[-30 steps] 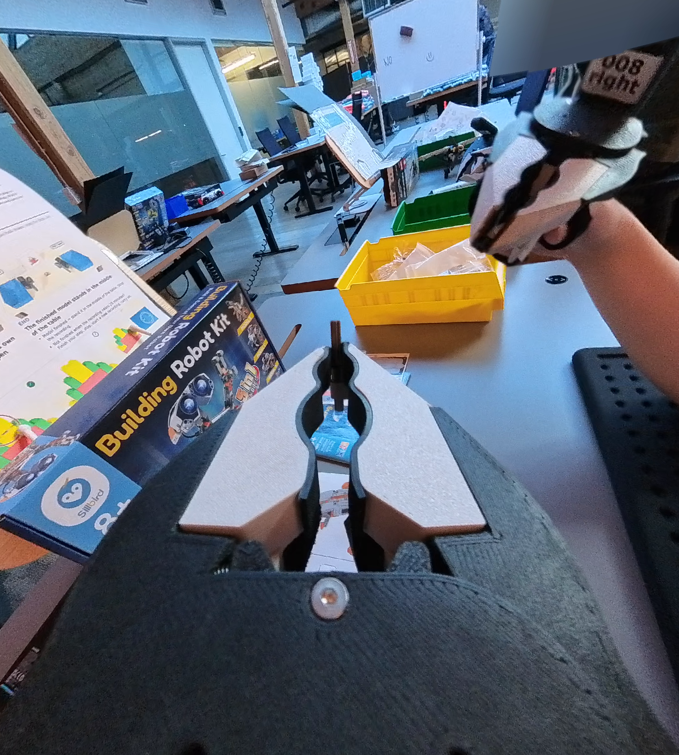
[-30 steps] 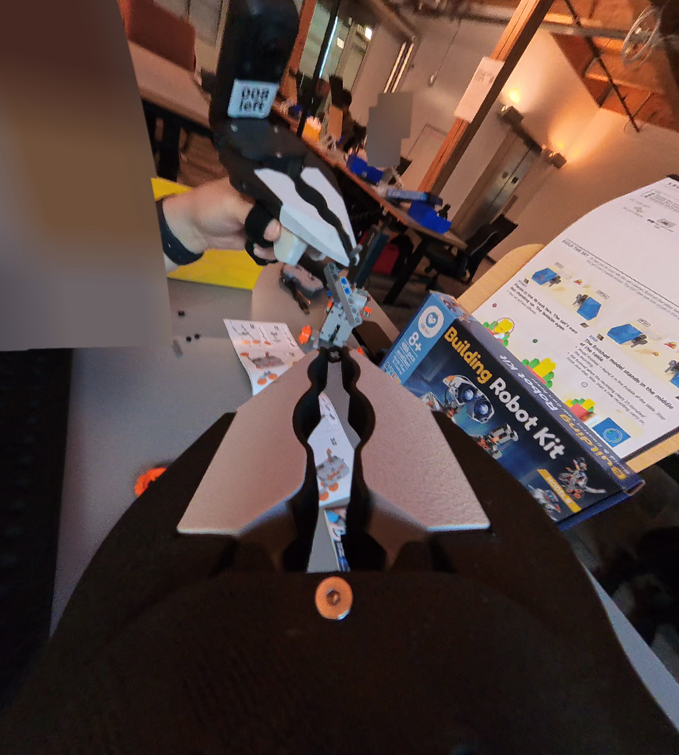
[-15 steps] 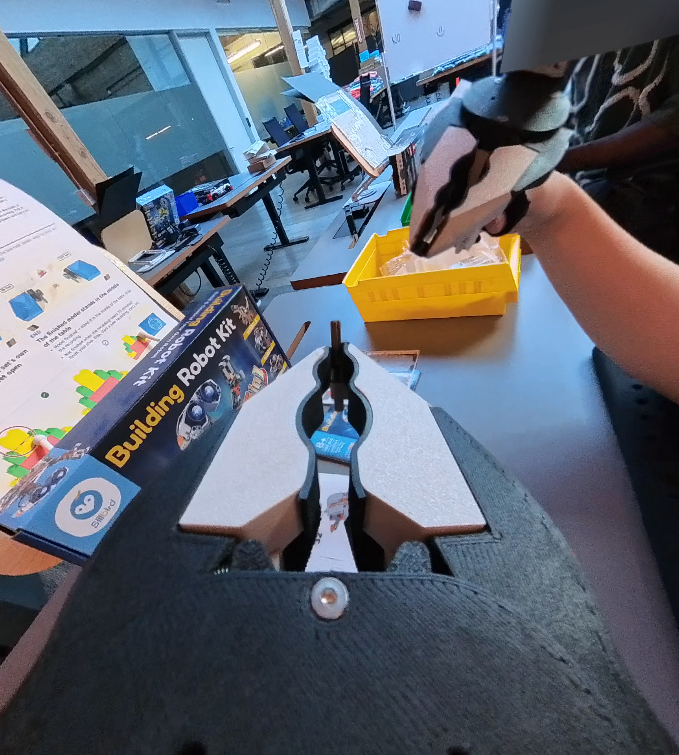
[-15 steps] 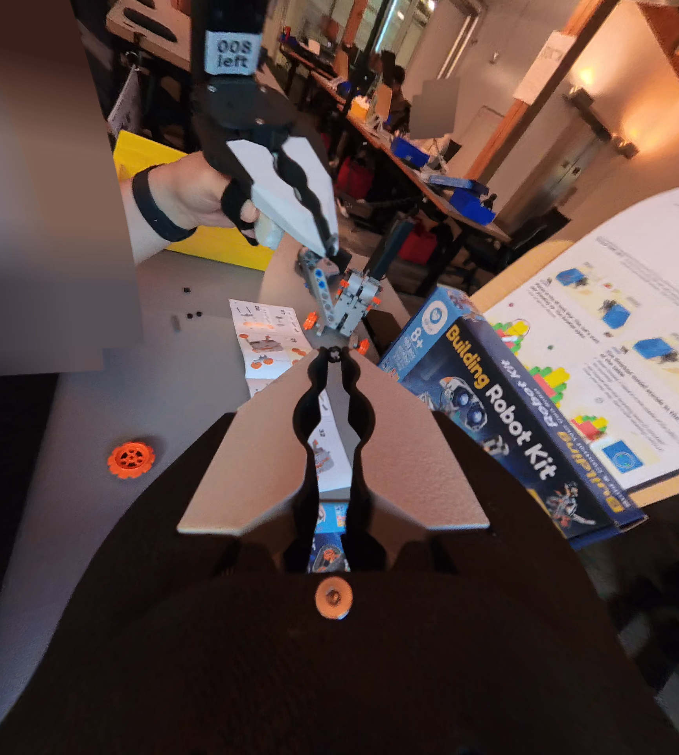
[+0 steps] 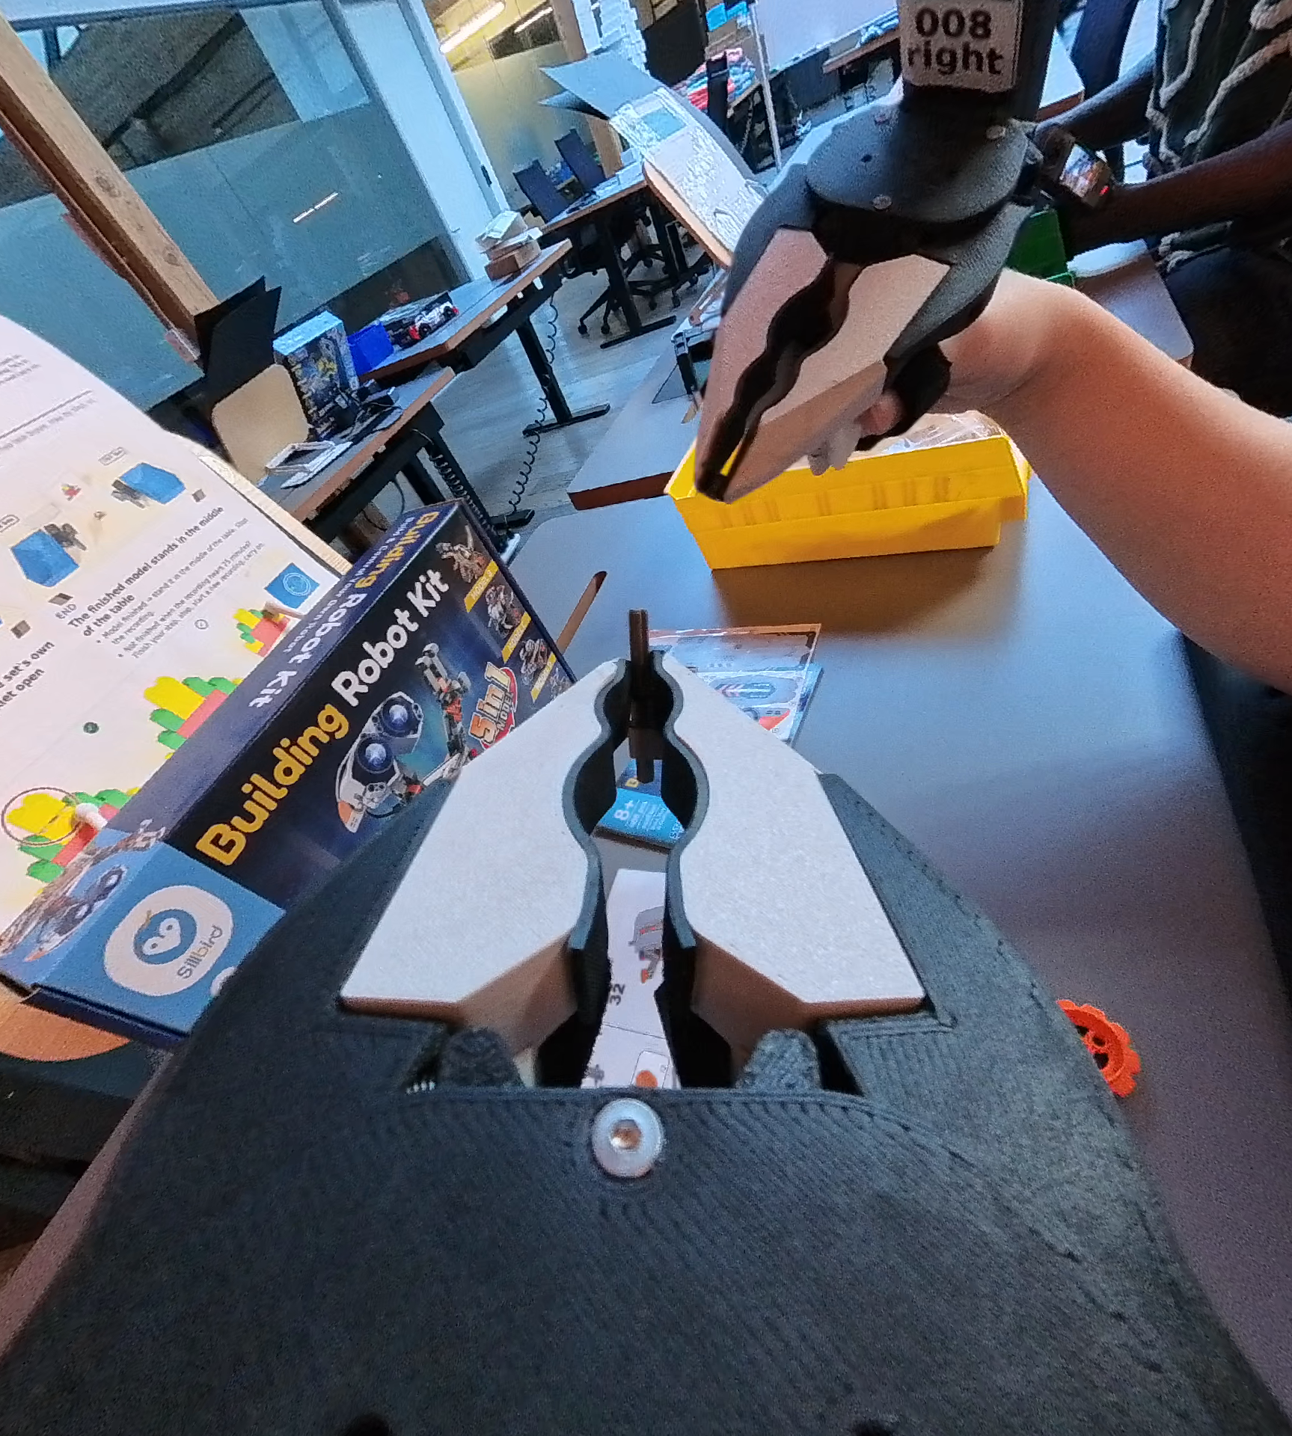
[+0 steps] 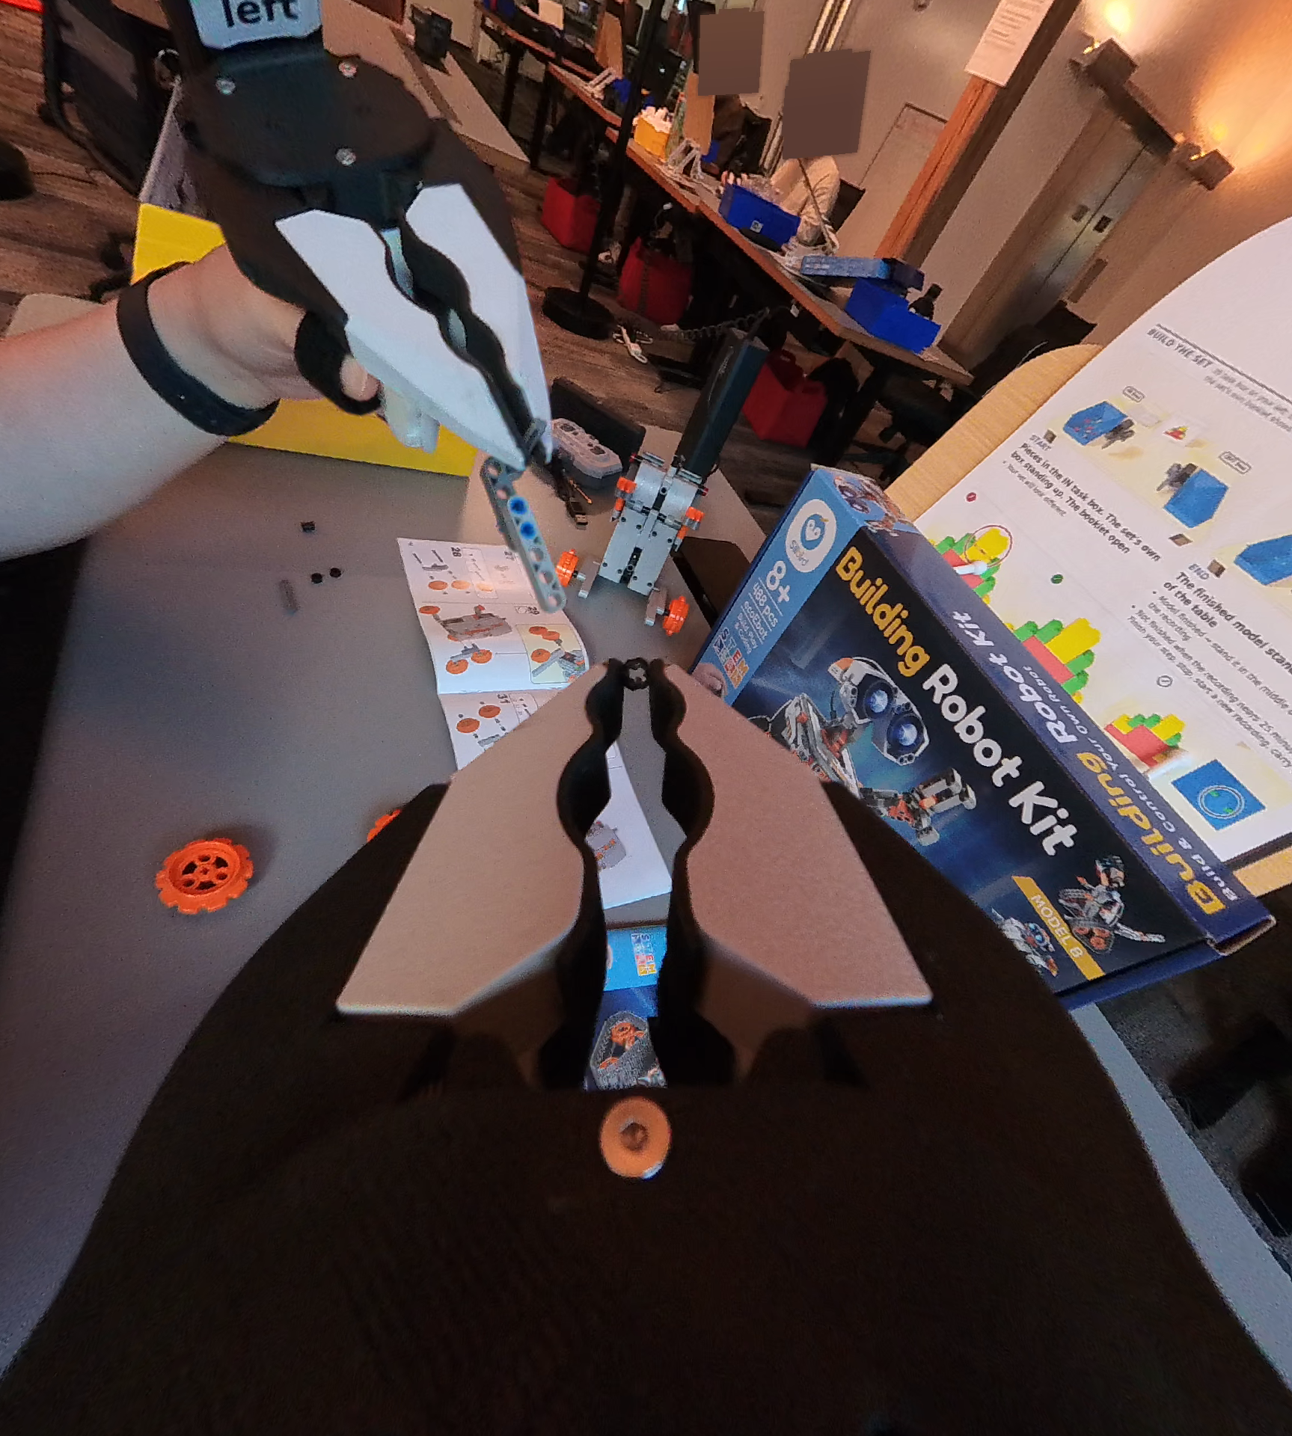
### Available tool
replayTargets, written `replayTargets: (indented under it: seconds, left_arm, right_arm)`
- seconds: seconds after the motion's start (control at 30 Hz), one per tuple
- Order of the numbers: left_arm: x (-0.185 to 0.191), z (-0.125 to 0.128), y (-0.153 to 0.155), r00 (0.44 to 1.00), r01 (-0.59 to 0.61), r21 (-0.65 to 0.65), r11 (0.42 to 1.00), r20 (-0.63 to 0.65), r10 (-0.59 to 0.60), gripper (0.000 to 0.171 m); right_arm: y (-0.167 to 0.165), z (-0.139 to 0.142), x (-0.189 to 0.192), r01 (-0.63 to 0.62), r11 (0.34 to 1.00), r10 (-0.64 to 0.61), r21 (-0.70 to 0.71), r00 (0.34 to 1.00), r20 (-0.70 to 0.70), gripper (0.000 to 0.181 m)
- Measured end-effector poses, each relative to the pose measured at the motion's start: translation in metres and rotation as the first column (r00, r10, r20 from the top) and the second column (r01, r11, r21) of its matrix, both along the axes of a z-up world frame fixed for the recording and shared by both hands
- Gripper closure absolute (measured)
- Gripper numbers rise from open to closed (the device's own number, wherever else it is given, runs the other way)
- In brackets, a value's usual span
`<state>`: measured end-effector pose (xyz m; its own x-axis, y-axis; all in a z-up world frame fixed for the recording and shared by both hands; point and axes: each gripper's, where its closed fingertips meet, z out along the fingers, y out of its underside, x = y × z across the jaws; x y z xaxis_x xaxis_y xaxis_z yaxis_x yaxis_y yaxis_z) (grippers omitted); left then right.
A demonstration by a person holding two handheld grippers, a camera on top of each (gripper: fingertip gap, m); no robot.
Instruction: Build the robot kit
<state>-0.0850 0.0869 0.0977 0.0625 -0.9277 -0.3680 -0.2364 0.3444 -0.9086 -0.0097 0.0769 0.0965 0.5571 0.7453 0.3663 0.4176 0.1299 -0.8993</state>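
Note:
My left gripper (image 5: 639,668) is shut on a thin grey holed beam (image 5: 639,699), seen edge-on here. In the right wrist view the left gripper (image 6: 537,447) holds the beam (image 6: 526,544), which carries blue pins, tilted above the open instruction booklet (image 6: 487,622). My right gripper (image 6: 635,672) is shut on a small black pin (image 6: 635,673) at its tips. It also shows in the left wrist view (image 5: 712,486), held in the air before the yellow bin (image 5: 852,521). A partly built grey and orange model (image 6: 654,521) stands on the table just right of the beam.
A blue kit box (image 6: 938,738) leans at the table's edge against a board with a large printed sheet (image 6: 1210,583). An orange gear (image 6: 203,874) and small black pieces (image 6: 308,575) lie on the grey table (image 6: 199,699). A black mat (image 5: 1288,777) lies at the table's side. My hands' fingertips stand some 9 cm from each other.
The right gripper has swung down and nearer to the left gripper. In the right wrist view the held beam now hangs apart from the model, to its left. Both grippers stay shut.

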Motion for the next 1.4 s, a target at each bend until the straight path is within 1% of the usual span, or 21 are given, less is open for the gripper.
replayTargets:
  seconds: [0.2,0.4,0.6,0.7,0.77,0.87,0.93,1.0,1.07,1.13,1.17,1.23,1.27,1.4]
  left_arm:
    - [0.005,-0.006,-0.002,1.0,0.005,-0.007,1.0,-0.017,-0.005,0.171]
    - [0.004,-0.007,0.0,1.0,0.001,-0.011,1.0,-0.014,-0.001,0.171]
    - [0.002,-0.006,0.0,1.0,-0.003,-0.009,1.0,-0.013,0.003,0.171]
    - [0.004,-0.007,0.002,1.0,-0.017,0.011,1.0,-0.022,0.017,0.17]
    - [0.008,-0.009,0.001,1.0,-0.021,0.023,1.0,-0.017,0.021,0.17]
    - [0.029,-0.007,-0.003,1.0,-0.017,0.087,0.996,0.011,0.016,0.171]
    - [0.05,-0.004,0.0,0.999,-0.039,0.185,0.982,-0.013,0.042,0.171]
    - [0.072,0.002,0.0,0.998,-0.053,0.27,0.961,-0.012,0.058,0.17]
    - [0.089,0.004,-0.006,0.999,-0.034,0.27,0.962,0.018,0.03,0.171]
    - [0.096,-0.002,-0.01,0.999,-0.015,0.261,0.965,0.039,0.004,0.171]
    - [0.097,-0.008,-0.009,1.0,-0.015,0.286,0.958,0.028,0.007,0.171]
    - [0.096,-0.022,-0.003,0.999,-0.02,0.353,0.935,-0.035,0.034,0.171]
    - [0.094,-0.025,0.0,0.998,-0.032,0.385,0.922,-0.039,0.051,0.171]
    - [0.091,-0.033,0.003,0.997,-0.024,0.411,0.911,-0.054,0.051,0.17]
  right_arm:
    - [0.0,-0.002,-0.01,-0.029,1.0,0.029,-0.004,1.0,0.008,0.176]
    - [0.002,-0.007,-0.016,-0.045,0.999,0.046,-0.016,0.999,0.021,0.176]
    - [0.001,-0.007,-0.016,-0.059,0.998,0.059,-0.021,0.998,0.004,0.176]
    - [0.001,-0.007,-0.012,-0.05,0.998,0.051,-0.023,0.999,0.003,0.176]
    - [0.004,-0.01,-0.001,-0.006,1.0,0.007,-0.03,1.0,0.024,0.176]
    - [0.003,-0.001,0.026,0.111,0.994,-0.111,-0.007,0.993,0.038,0.176]
    - [-0.004,0.011,0.042,0.188,0.982,-0.189,0.019,0.981,0.042,0.176]
    - [-0.018,0.023,0.049,0.224,0.973,-0.227,0.058,0.973,0.041,0.177]
    - [-0.03,0.03,0.054,0.25,0.965,-0.254,0.077,0.966,0.049,0.177]
    - [-0.035,0.032,0.058,0.272,0.958,-0.278,0.091,0.959,0.058,0.176]
    - [-0.037,0.032,0.058,0.267,0.959,-0.273,0.091,0.96,0.06,0.176]
    - [-0.038,0.032,0.051,0.221,0.972,-0.225,0.085,0.973,0.048,0.177]
    - [-0.037,0.033,0.046,0.197,0.977,-0.2,0.082,0.979,0.036,0.176]
    - [-0.027,0.027,0.032,0.151,0.987,-0.154,0.058,0.987,0.043,0.176]
